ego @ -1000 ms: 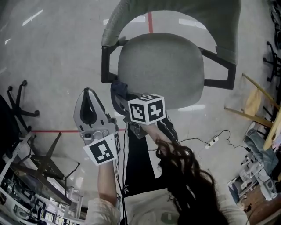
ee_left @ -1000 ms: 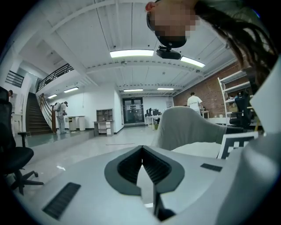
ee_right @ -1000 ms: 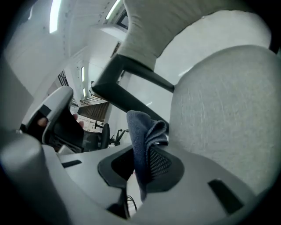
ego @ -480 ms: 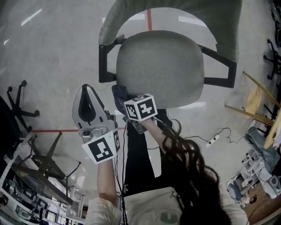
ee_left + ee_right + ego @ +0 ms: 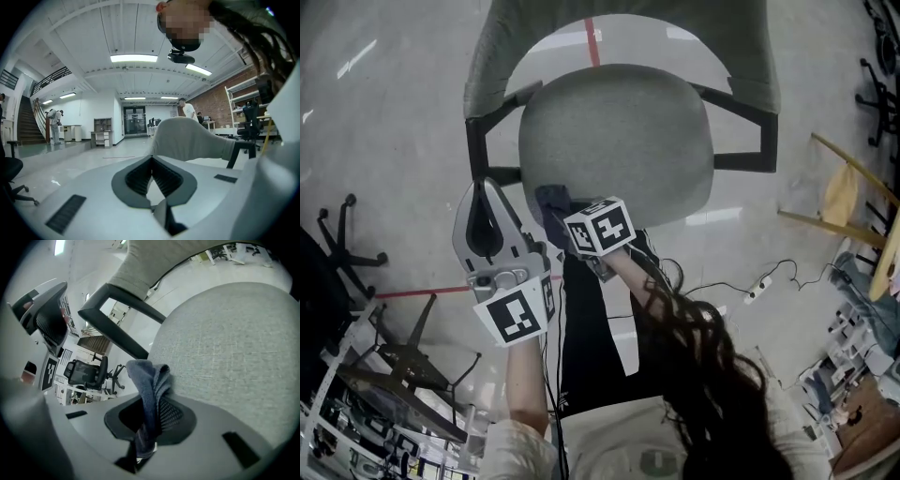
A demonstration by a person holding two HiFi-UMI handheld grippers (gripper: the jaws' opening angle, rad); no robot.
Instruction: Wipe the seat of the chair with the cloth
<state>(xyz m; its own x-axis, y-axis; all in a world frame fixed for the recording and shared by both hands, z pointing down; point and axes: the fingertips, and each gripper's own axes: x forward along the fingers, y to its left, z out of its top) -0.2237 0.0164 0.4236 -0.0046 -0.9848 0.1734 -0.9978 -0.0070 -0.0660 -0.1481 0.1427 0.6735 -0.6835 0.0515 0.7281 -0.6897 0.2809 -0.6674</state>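
The right gripper [image 5: 559, 208] clenched the dark blue cloth [image 5: 548, 195] at the lower-left edge of the round grey fabric chair seat [image 5: 619, 141], which stretched upper-right. The left gripper [image 5: 487, 220] was closed, empty, farther left.

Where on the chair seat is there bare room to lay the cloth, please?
Nearly the whole seat is bare, from backrest to front edge, between both armrests. Only the near-left edge is crowded: the right gripper holds the cloth there.

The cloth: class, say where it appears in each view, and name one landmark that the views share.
Head view: cloth left of centre, at the near-left edge of the chair.
Left gripper view: not in it.
Right gripper view: centre, pinched between the jaws.
Shared landmark: the grey chair, seen in all three.
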